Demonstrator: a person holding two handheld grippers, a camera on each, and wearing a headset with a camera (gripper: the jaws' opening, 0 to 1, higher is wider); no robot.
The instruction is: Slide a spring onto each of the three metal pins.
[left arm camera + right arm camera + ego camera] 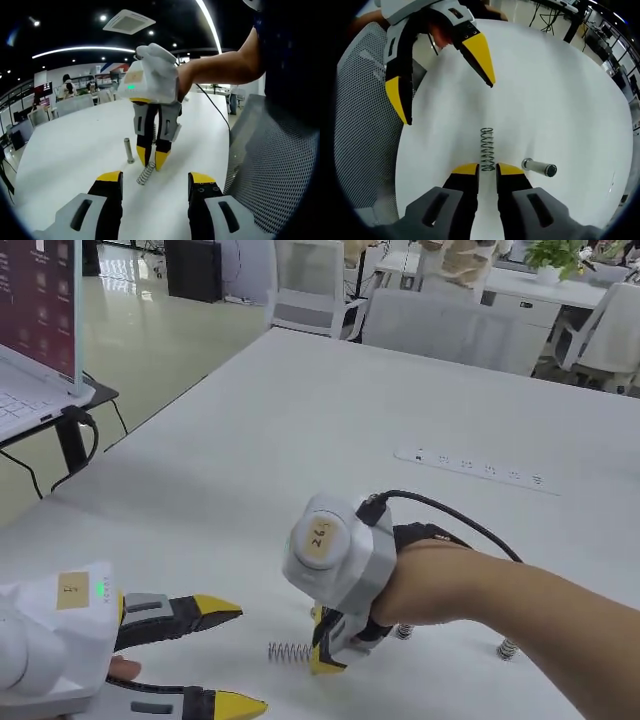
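A small steel spring [288, 651] lies on the white table [300, 440] near its front edge. My right gripper [325, 658] points down at the spring's near end. In the right gripper view its jaws [487, 169] stand almost together, pinching the end of the spring [487, 145]. A bare metal pin [538, 167] stands just right of them. The pin [129, 150] is upright beside the right gripper [153, 161] and spring [145, 173]. My left gripper [235, 657] hovers open and empty a short way from the spring. Two more pins [404, 631] [508, 648] carry springs.
A power strip [470, 466] is set into the table further back. A laptop on a stand [40, 330] sits off the table's left side. Office chairs [310, 290] and desks line the far end. A mesh chair back [270, 165] is close behind the right arm.
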